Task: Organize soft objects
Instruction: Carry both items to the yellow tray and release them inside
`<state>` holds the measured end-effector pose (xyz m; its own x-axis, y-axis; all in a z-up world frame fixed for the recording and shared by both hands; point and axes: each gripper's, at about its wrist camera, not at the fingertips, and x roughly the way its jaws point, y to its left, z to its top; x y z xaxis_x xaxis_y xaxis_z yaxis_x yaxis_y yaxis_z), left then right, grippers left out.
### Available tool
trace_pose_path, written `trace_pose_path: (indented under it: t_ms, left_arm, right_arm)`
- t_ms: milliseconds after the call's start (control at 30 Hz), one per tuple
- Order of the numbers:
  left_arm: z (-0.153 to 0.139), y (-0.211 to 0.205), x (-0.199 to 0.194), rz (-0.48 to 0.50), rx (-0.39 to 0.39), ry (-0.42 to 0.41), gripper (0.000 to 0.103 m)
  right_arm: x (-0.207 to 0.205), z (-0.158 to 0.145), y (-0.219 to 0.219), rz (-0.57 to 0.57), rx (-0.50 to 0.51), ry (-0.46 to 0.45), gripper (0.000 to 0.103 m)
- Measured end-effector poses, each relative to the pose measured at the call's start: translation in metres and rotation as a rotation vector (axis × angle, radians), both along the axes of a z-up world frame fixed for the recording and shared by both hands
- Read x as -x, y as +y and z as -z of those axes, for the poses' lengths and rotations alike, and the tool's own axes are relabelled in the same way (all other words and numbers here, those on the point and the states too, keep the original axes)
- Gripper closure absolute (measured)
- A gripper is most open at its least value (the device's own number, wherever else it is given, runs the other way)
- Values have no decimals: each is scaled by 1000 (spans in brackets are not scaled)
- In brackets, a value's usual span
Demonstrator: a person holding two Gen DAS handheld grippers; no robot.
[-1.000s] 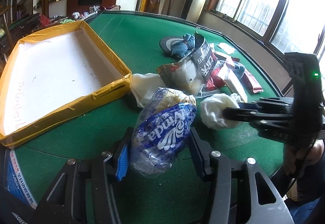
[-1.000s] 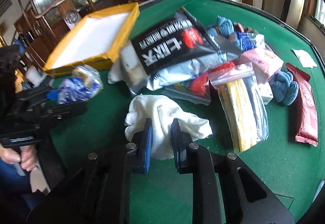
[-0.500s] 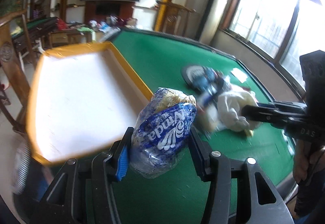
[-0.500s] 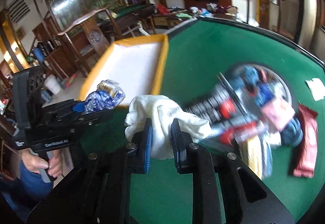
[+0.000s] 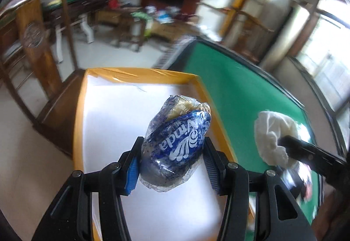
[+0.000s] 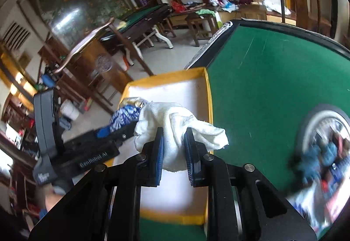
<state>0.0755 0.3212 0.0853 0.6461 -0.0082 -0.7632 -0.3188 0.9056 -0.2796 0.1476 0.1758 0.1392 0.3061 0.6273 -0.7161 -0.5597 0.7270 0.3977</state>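
Green felt covers the bench (image 6: 273, 79), on which a yellow-rimmed tray (image 5: 142, 76) with a white floor sits at the corner. Left gripper (image 5: 172, 164) clamps a blue tissue pack (image 5: 177, 142) above the tray floor. Right gripper (image 6: 174, 153) is closed on a white cloth (image 6: 175, 123), held over the tray's right side. Blurred soft items (image 6: 323, 158) lie on the felt at right.

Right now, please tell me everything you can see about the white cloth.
The white terry-like cloth is crumpled and soft-looking, bunched into a lump with one loose corner sticking out sideways. The right claw pinches its middle between blue pads and holds it in the air, above the yellow-rimmed white tray and the tray's edge by the green felt table.
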Motion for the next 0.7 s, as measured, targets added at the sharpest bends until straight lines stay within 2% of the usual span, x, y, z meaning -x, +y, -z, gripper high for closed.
trace_pose_path:
  t_ms: [133, 333, 467, 533, 567, 633, 667, 700]
  left_arm:
    - [28, 21, -25, -49, 61, 36, 51]
    - [49, 40, -26, -71, 130, 1, 51]
    - [43, 36, -24, -65, 61, -7, 50]
    - [41, 36, -28, -68, 50, -4, 50]
    - [40, 35, -31, -67, 51, -3, 50]
    - [39, 34, -30, -61, 48, 1, 50]
    - [40, 34, -31, -59, 49, 5, 48]
    - [40, 35, -29, -59, 54, 5, 47]
  right_arm:
    - [-49, 23, 35, 58, -26, 71, 85]
    - [-86, 58, 66, 103, -29, 112, 85]
    - [-87, 71, 85, 81, -2, 99, 85]
    - [-86, 75, 87, 83, 9, 86, 82]
    - [-83, 74, 89, 87, 26, 69, 77]
    - [-81, 73, 91, 90, 55, 52, 60]
    - [-81, 72, 90, 92, 56, 55, 46]
    - [-80, 70, 85, 97, 49, 56, 41]
